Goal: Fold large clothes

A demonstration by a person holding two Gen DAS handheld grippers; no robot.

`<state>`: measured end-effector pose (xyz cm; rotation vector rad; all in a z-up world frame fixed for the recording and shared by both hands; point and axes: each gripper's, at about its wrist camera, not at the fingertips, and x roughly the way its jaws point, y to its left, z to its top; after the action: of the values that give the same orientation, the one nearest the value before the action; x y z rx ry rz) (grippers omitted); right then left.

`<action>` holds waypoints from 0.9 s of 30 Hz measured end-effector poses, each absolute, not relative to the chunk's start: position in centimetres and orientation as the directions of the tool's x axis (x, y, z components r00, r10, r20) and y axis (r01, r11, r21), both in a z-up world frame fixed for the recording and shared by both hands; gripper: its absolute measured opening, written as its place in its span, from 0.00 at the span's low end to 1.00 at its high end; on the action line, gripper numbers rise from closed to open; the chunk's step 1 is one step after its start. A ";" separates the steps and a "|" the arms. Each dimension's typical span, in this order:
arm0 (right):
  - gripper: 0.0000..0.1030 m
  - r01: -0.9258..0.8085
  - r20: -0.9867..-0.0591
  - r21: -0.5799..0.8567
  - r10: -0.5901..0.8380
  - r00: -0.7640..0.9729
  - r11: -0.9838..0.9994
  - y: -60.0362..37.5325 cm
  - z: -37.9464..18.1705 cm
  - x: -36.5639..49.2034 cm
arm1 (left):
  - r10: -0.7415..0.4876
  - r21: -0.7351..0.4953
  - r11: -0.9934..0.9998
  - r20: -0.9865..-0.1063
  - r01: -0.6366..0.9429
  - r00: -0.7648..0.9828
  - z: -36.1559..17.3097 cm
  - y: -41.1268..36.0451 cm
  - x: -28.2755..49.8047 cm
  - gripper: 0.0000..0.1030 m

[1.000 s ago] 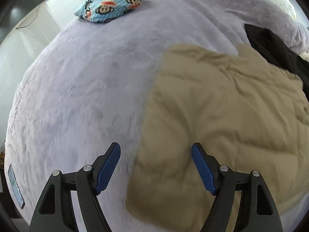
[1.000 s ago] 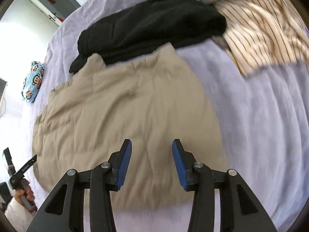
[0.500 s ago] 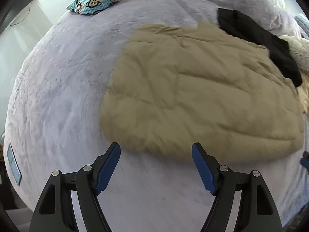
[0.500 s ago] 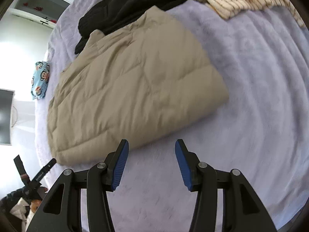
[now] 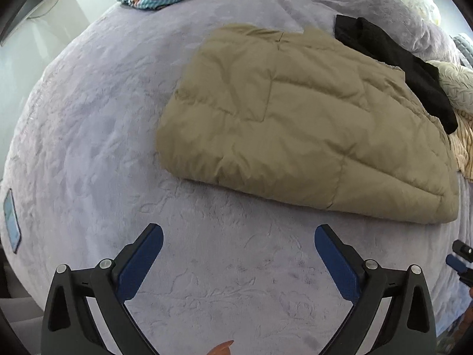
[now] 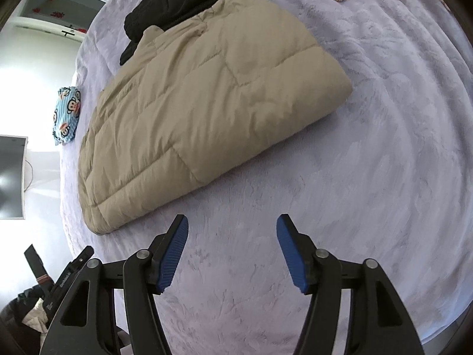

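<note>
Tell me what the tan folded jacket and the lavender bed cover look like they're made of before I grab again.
Tan jacket: looks like thin, smooth woven shell, probably nylon or polyester, over puffy filling; stitched quilt lines, soft bulging panels and a faint sheen suggest it. Lavender bed cover: seems to be plush fleece or velvet-like pile, matte; brushed swirls and marks show across its nap.
</note>
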<state>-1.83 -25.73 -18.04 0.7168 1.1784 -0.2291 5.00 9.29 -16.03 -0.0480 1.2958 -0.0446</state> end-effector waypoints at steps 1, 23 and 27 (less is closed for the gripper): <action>0.73 0.520 -0.899 0.395 0.203 0.388 0.757 -25.6 -18.3 -1.9 | -0.070 -0.071 0.997 -0.963 0.003 0.262 -16.5 9.3 5.0 1.00; 1.00 0.473 -0.806 0.562 0.321 0.498 0.679 -24.3 -23.0 0.8 | -0.042 -0.041 0.999 -0.975 0.006 0.220 -20.9 8.5 6.0 1.00; 1.00 0.482 -0.811 0.558 0.319 0.491 0.676 -25.4 -23.0 1.3 | -0.035 -0.035 0.999 -0.971 0.005 0.236 -21.0 8.7 6.6 1.00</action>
<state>1.26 -25.39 -23.01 0.8672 1.0896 -0.1160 6.56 8.67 -20.97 -0.0258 1.3319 -0.0277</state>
